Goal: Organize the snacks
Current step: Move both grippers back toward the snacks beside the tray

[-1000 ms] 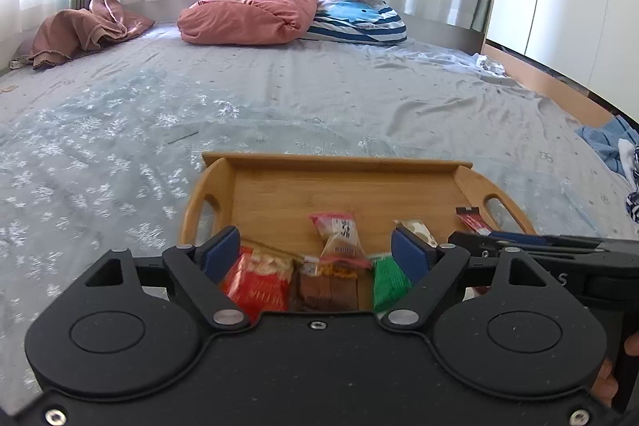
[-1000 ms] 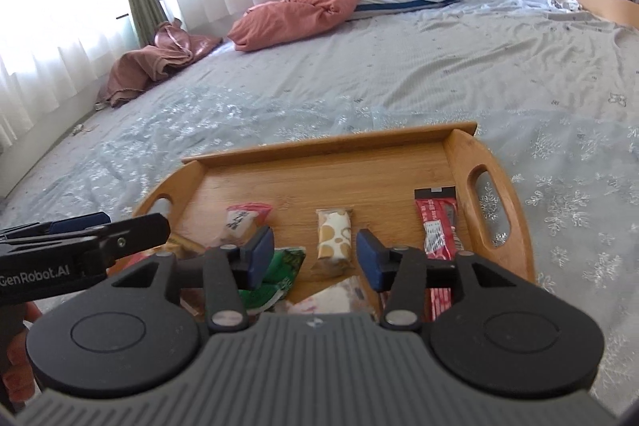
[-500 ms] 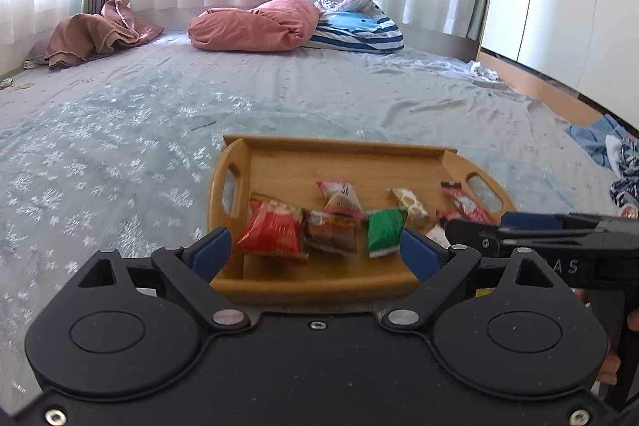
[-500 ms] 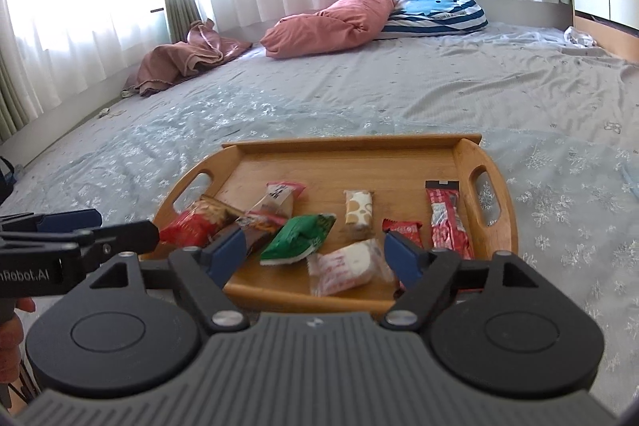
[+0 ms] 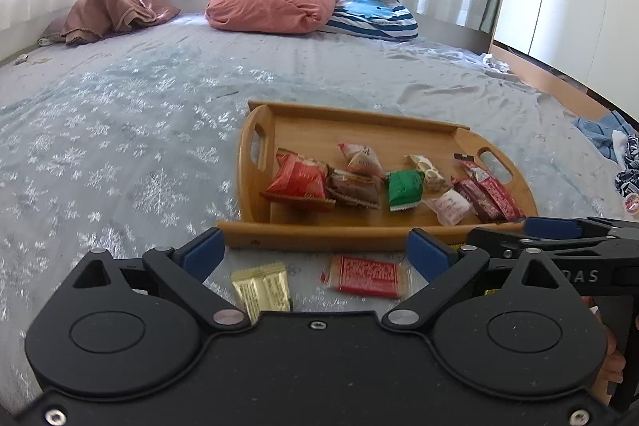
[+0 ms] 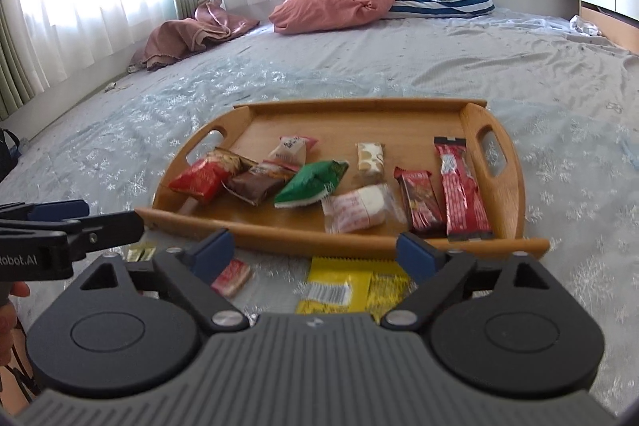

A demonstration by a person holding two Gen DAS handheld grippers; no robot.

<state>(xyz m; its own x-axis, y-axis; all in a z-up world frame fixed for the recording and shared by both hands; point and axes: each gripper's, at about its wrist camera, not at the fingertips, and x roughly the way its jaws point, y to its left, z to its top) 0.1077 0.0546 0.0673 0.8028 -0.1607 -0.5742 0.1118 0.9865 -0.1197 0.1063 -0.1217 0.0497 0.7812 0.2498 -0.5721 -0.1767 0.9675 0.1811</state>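
Nearby, pink pillow (image 5: 275, 8) & striped cushion (image 5: 375, 18)

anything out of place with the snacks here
Yes. Three packets lie on the bedsheet in front of the wooden tray, not in it: a gold packet, a red packet and a yellow packet. The other snacks are inside.

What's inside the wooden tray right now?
Wooden tray holds nine wrapped snacks: red bag, brown pack, green packet, two red bars among them. Tray floor beneath them is covered.
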